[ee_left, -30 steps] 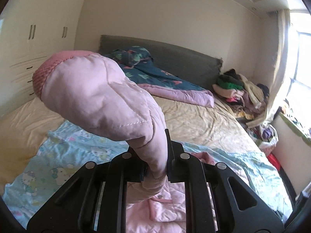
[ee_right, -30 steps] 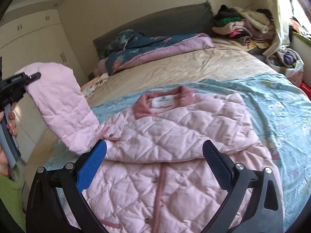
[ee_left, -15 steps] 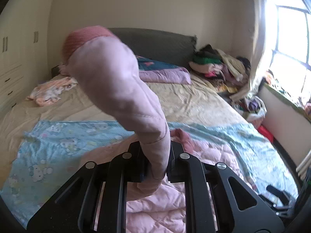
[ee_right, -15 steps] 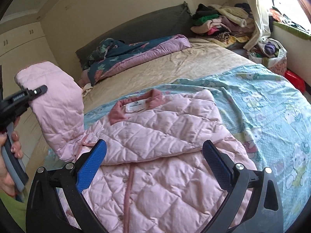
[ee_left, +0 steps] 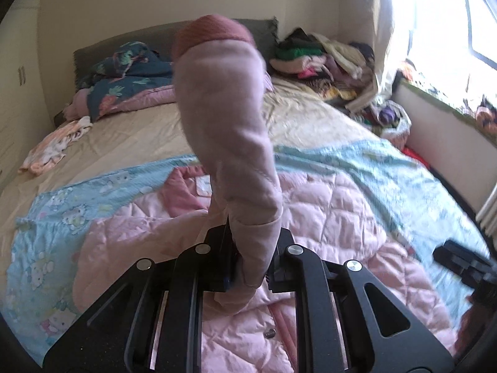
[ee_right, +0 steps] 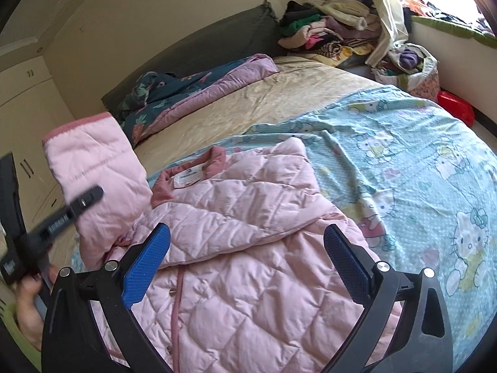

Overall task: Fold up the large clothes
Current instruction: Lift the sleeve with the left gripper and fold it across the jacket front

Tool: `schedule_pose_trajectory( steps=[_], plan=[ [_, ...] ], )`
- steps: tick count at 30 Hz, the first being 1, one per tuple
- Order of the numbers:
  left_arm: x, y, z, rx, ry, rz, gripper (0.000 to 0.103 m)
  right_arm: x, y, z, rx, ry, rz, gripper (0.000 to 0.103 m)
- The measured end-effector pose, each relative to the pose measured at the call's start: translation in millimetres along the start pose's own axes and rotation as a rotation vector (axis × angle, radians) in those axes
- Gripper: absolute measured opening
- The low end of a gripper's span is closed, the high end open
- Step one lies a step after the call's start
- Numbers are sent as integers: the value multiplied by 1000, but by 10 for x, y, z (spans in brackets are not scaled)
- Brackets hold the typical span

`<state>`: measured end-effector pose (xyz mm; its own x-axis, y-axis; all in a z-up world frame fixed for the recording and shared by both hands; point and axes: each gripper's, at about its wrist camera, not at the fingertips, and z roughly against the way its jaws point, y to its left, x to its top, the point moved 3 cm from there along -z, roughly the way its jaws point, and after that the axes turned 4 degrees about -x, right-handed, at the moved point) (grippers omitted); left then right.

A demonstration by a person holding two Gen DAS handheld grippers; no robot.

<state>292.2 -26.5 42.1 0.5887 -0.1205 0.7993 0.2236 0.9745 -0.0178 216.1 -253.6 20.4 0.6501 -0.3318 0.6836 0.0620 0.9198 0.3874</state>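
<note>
A pink quilted jacket (ee_right: 236, 223) lies on a light blue cartoon-print sheet (ee_right: 419, 161) on the bed, collar toward the headboard, its right sleeve folded across the chest. My left gripper (ee_left: 250, 267) is shut on the jacket's left sleeve (ee_left: 230, 118), which stands up in front of the camera, its darker pink cuff on top. In the right wrist view that sleeve (ee_right: 99, 180) hangs raised at the left, over the jacket's edge. My right gripper (ee_right: 245, 264) hovers open above the jacket's lower front, its blue pads wide apart with nothing between them.
A dark floral quilt (ee_right: 192, 93) lies at the headboard. A heap of clothes (ee_right: 326, 31) fills the bed's far right corner, near bags (ee_right: 410, 65) under the window. A small pink garment (ee_left: 52, 149) lies on the beige sheet at left. White wardrobes (ee_right: 28, 118) stand left.
My left gripper has carried the raised sleeve rightward and downward, over the jacket body. My right gripper has shifted a little, still open above the jacket.
</note>
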Motion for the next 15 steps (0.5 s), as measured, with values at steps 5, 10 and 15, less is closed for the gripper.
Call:
schedule_pose_trajectory(
  steps=[5, 10, 15],
  plan=[
    [-206, -171, -222, 4, 57, -69, 9, 4, -126, -36, -12, 4, -25, 98],
    [-443, -367, -455, 11, 128, -156, 12, -8, -242, -68, -23, 11, -50, 98],
    [-665, -557, -617, 31, 199, -254, 17, -28, -327, -94, -33, 17, -70, 98]
  ],
)
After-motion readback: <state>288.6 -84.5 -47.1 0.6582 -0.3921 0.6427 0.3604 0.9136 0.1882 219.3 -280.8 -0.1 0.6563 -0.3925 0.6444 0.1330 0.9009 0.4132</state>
